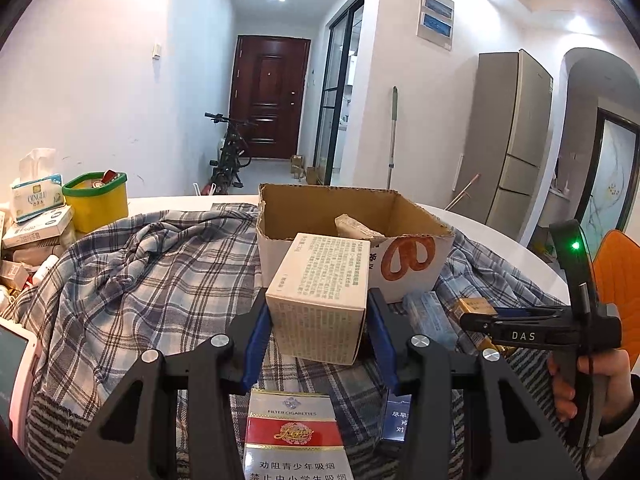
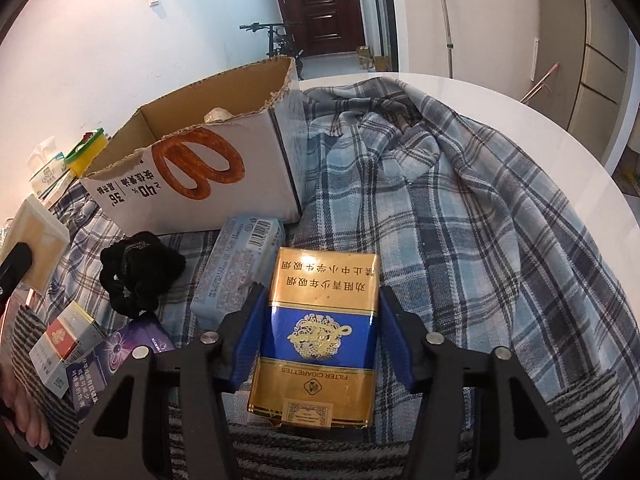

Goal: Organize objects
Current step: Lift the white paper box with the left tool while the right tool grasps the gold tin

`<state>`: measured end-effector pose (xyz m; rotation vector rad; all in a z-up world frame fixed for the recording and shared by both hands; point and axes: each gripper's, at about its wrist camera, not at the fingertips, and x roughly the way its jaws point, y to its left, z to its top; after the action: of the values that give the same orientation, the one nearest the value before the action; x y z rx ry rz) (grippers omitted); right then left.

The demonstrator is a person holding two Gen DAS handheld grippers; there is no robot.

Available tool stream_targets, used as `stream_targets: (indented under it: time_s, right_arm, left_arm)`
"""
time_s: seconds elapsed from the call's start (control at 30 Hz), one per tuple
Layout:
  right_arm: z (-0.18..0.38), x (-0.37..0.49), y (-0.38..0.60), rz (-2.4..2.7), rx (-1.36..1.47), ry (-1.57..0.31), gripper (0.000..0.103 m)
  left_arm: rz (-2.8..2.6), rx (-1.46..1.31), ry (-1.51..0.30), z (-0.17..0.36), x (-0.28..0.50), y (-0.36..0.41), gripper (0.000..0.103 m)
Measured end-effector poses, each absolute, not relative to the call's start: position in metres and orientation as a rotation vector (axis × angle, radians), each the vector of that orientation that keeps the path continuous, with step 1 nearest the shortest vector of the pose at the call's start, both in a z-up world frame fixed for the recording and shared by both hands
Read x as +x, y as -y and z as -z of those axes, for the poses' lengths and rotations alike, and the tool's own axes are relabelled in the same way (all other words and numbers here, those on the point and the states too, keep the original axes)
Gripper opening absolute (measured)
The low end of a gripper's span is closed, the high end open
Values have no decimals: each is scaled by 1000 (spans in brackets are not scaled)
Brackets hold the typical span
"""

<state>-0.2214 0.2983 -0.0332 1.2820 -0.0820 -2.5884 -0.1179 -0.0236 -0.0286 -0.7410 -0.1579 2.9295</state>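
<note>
left tool [image 1: 318, 320] clamps a beige printed box [image 1: 320, 300] before the cardboard box [image 1: 412, 256].

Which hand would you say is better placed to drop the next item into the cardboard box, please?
Left. The left gripper is already shut on the beige carton, lifted just before the cardboard box. The right gripper only straddles the gold pack lying on the cloth.
</note>
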Motion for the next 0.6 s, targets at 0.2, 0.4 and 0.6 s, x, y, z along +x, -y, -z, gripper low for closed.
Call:
stream_targets:
  time_s: [0.2, 0.4, 0.6]
  right_arm:
    - [9, -203, -308, 2630, 1064, 156, 53]
    - [-11, -187, -315, 2678, 863, 210, 53]
    - [-19, -178, -306, 2693, 780, 144, 53]
  left_arm:
    - [-2909, -688, 187, 25, -113, 26, 49]
    - [-2919, -659, 159, 23, -112, 24, 49]
    - [-2938, -646, 195, 23, -110, 26, 49]
